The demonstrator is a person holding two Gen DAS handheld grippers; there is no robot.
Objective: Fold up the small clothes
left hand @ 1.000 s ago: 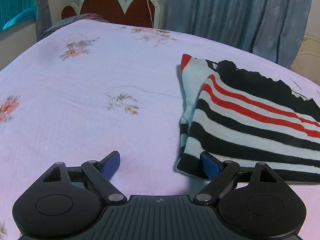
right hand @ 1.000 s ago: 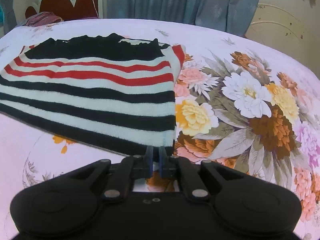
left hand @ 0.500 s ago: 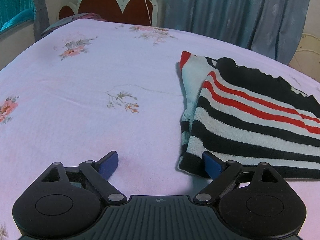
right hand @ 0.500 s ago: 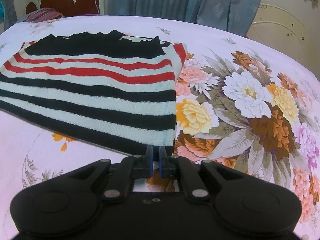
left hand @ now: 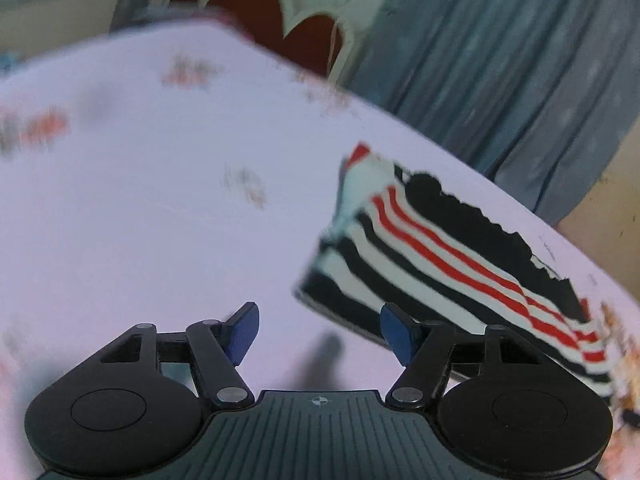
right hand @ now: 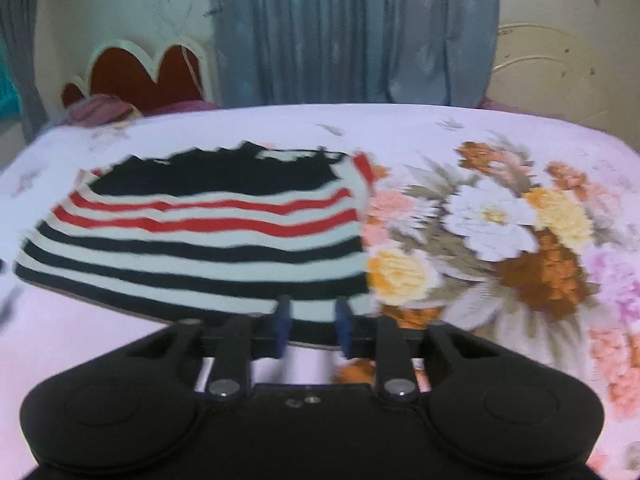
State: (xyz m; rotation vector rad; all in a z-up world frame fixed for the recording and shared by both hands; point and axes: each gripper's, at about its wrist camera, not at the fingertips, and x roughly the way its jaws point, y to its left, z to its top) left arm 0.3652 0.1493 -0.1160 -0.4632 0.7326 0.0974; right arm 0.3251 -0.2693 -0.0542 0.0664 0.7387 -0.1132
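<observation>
A folded knit top with black, white and red stripes (left hand: 432, 256) lies flat on the pink floral bedsheet (left hand: 168, 216). It also shows in the right wrist view (right hand: 208, 236). My left gripper (left hand: 320, 332) is open and empty, raised above the sheet, with its right finger in front of the garment's near left corner. My right gripper (right hand: 312, 320) has its jaws partly apart at the garment's near right hem, holding nothing. Both views are motion-blurred.
A red and white scalloped headboard (left hand: 280, 36) and grey-blue curtains (right hand: 352, 32) stand beyond the bed. A crumpled pink cloth (right hand: 100, 108) lies by the headboard. A large flower print (right hand: 500, 240) covers the sheet right of the garment.
My right gripper opened and let go of the garment's hem, then pulled back and up. My left gripper lifted, drew back and tilted. The garment stays flat.
</observation>
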